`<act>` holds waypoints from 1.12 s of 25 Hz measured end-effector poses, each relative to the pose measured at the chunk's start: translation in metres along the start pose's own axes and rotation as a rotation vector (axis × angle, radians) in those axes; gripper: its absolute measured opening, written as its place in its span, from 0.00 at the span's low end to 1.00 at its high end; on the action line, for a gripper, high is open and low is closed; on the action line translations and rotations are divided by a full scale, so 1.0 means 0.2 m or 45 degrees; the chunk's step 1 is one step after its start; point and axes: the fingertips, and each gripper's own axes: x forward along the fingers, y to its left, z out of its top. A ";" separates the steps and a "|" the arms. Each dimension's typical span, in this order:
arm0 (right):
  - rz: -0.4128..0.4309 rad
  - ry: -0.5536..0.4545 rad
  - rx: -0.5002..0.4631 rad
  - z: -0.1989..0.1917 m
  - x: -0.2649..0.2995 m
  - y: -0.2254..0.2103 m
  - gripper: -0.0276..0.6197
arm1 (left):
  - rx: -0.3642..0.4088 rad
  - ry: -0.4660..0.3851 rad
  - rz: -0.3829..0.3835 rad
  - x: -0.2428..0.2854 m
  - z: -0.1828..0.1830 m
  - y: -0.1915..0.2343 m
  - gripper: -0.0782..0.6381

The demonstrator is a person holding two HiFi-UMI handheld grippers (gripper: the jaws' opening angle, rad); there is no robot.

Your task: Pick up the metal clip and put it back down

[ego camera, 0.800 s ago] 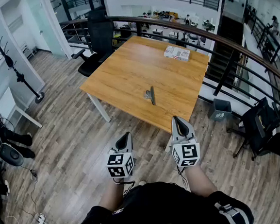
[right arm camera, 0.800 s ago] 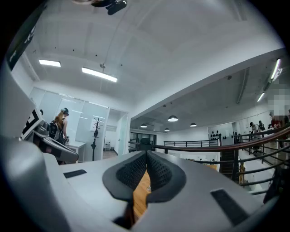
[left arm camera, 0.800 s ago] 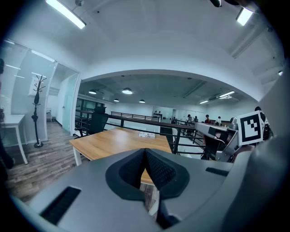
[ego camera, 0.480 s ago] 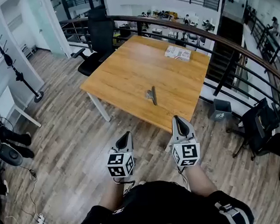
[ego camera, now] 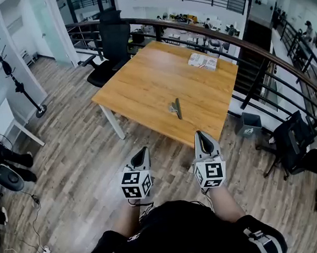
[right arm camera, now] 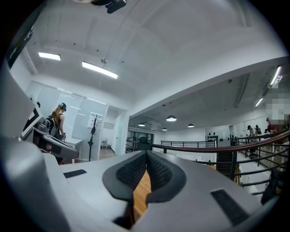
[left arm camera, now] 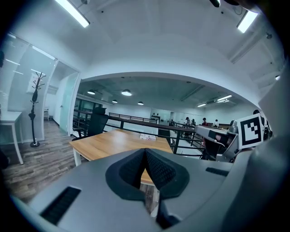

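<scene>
Left gripper [left arm camera: 145, 152]: jaws pressed together with nothing between them, held low over the plank floor [ego camera: 80, 174], short of the table's near edge.
Right gripper [right arm camera: 146, 156]: jaws likewise closed tip to tip and empty, held level just beside the left one.
Metal clip [ego camera: 175, 108]: lies flat on the wooden table [ego camera: 144, 88], toward its near right part — well apart from both grippers.
Table top: a white printed packet [ego camera: 203, 61] lies near the far right corner.
Surroundings: a black office chair [ego camera: 113, 44] stands at the table's far left side, and a dark railing [ego camera: 251, 46] curves behind it.
Far left: a coat stand [ego camera: 10, 75] by the glass wall.
</scene>
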 end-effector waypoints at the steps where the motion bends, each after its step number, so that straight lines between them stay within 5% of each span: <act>1: -0.004 -0.003 -0.003 0.00 0.01 0.03 0.07 | 0.000 -0.001 -0.006 -0.01 -0.01 0.03 0.13; 15: -0.042 0.049 0.050 -0.14 0.30 0.19 0.07 | -0.018 0.019 0.043 0.05 -0.04 0.44 0.13; 28: 0.046 0.013 0.071 -0.21 1.15 -0.14 0.07 | 0.028 -0.016 0.138 0.83 0.23 0.69 0.13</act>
